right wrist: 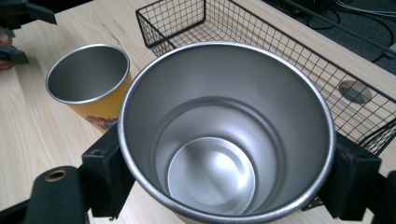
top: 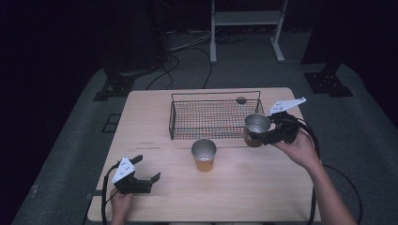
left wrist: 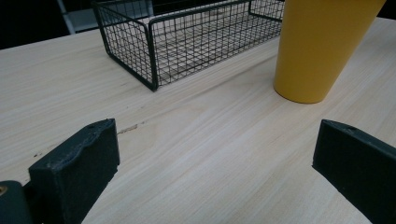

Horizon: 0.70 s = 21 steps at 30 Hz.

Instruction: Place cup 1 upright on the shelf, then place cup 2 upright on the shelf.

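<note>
Silver, yellow, black and pale wood

The held cup [right wrist: 226,135] is showing a silvery metal inside; the standing cup [top: 204,154] is showing yellow-orange walls with a printed picture; the wire basket [top: 213,119] is black mesh, the worktop [top: 244,183] pale wood grain.

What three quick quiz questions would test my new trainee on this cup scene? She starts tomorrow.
1. True or false: the right tool is shut on the held cup.
2. Where does the yellow cup stand: A) inside the wire basket, B) on the table in front of the basket, C) between the left tool's jaws?
3. What is inside the held cup?

Key: 1. True; its jaws clamp the cup's sides. 2. B. 3. Nothing; the right gripper view shows its bare metal bottom.
</note>
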Motion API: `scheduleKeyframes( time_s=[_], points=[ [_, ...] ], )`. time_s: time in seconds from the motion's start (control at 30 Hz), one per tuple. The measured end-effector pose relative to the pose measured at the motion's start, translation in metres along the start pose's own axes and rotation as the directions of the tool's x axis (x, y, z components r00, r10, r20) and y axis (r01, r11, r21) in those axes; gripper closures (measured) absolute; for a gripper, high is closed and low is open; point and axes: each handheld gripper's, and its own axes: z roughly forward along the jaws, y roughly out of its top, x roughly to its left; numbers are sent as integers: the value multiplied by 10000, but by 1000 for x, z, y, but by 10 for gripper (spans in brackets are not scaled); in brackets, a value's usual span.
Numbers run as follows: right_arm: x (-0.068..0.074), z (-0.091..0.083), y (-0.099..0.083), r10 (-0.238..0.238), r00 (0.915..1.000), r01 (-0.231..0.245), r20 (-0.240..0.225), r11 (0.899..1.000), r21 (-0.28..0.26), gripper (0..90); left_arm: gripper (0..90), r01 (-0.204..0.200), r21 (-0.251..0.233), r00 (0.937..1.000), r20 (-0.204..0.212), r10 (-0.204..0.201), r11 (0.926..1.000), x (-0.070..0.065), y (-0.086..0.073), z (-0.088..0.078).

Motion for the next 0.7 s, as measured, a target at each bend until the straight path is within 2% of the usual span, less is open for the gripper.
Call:
scheduleKeyframes(
  time_s=[0.27, 0.7],
  points=[
    [-3, -1, 14, -35, 10000, 35, -40, 10000, -59, 178, 0, 0, 26, 10000, -8, 0, 10000, 0, 0, 0],
    [-16, 9, 34, 31, 9999, -32, -129, 10000, -50, 177, 0, -43, 42, 10000, -16, 43, 10000, -1, 0, 0]
  ],
)
